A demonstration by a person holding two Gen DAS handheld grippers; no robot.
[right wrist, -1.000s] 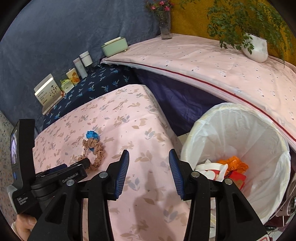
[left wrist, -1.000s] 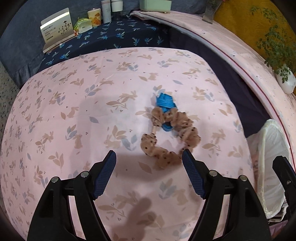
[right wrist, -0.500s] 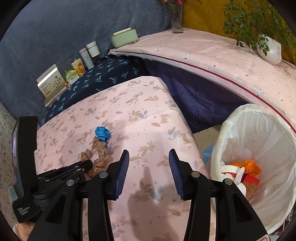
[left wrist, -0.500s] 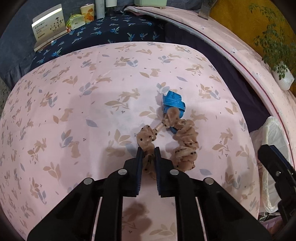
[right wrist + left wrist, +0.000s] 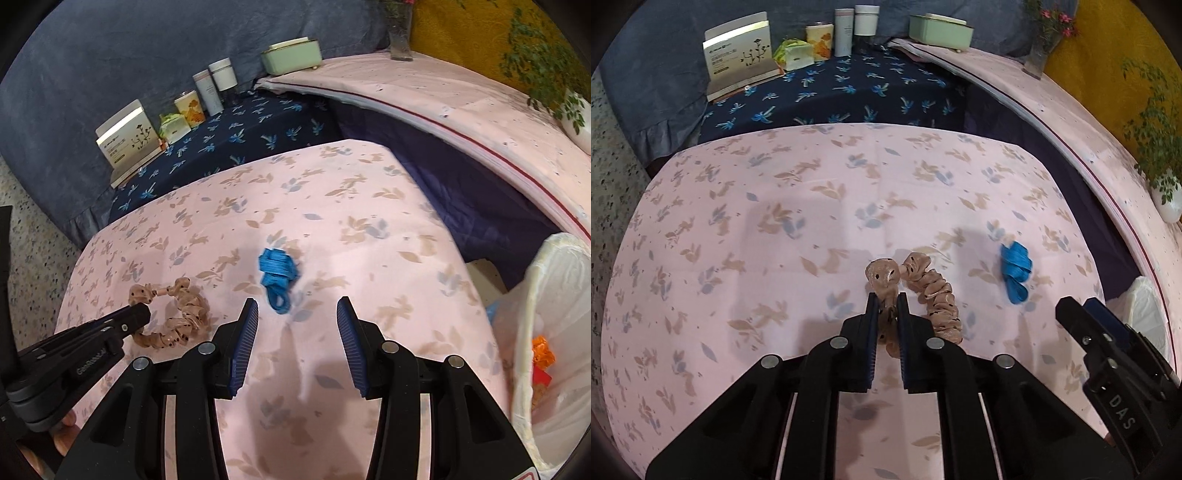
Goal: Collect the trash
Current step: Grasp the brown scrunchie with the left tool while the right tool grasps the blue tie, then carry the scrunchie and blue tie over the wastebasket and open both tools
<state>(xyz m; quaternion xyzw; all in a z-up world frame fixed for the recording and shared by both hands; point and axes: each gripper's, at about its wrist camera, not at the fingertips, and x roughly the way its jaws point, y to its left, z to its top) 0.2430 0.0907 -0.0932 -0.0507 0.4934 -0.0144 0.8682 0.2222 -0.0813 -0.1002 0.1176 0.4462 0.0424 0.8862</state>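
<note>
A tan dotted scrunchie (image 5: 932,291) lies on the pink leaf-print cloth (image 5: 775,258). My left gripper (image 5: 886,306) is shut on one end of it; it also shows in the right wrist view (image 5: 181,317). A crumpled blue ribbon (image 5: 1015,271) lies apart to the right, and in the right wrist view (image 5: 277,275) just ahead of my right gripper (image 5: 297,321), which is open and empty above the cloth. A white-lined trash bin (image 5: 554,332) with orange and red scraps stands at the right.
Boxes, tins and bottles (image 5: 812,44) line the far dark blue floral surface. A mint box (image 5: 940,31) and a potted plant (image 5: 1167,199) sit on the pink shelf at the right. Speckled floor lies to the left.
My left gripper closed on the scrunchie and pulled it left, off the blue ribbon. My right gripper moved left over the cloth toward the ribbon, staying open.
</note>
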